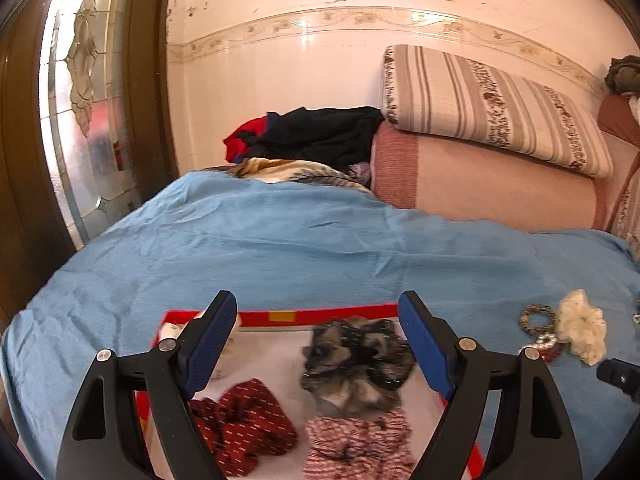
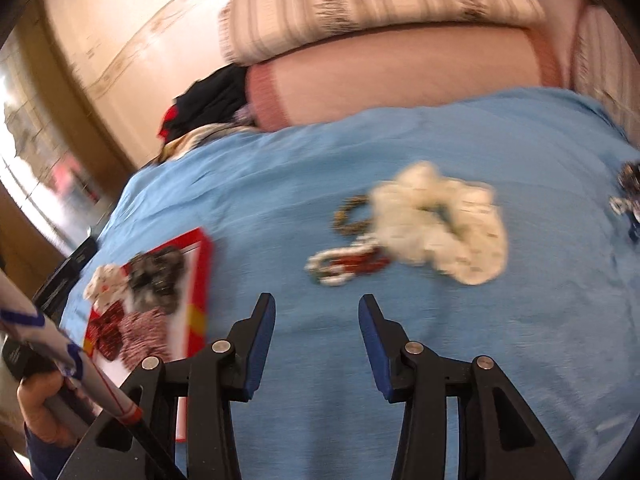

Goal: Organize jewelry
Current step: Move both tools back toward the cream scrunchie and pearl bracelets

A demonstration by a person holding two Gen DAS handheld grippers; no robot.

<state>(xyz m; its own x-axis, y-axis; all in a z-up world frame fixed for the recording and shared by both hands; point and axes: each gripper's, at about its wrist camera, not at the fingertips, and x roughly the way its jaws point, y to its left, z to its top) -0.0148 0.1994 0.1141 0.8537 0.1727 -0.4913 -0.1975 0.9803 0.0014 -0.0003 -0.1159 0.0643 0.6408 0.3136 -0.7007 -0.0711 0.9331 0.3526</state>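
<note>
Four fabric scrunchies already lie gathered on the red-rimmed tray (image 1: 288, 316): a grey furry one (image 1: 356, 360), a dark red one (image 1: 244, 416), a pink patterned one (image 1: 356, 444) and a pale one mostly hidden behind the left finger. The left claw (image 1: 316, 344) hovers over them with its jaws spread wide and nothing between the pads, which suits a tool that has no more to carry. The right claw (image 2: 316, 344) stands partly open and empty above bare blue bedspread (image 2: 440, 340), pointed toward the loose pieces: a cream scrunchie (image 2: 444, 224), a small beaded ring (image 2: 352, 216) touching it, and a red-and-white bracelet cluster (image 2: 344, 266) just beside. Those lie well apart from the tray (presumably awaiting their turn). Motion blur smears the right view, so the beadwork is hard to read. At the bedspread's far right edge a dark blue-and-white item (image 2: 628, 192) is cut off by the frame; what it is I cannot tell.
</note>
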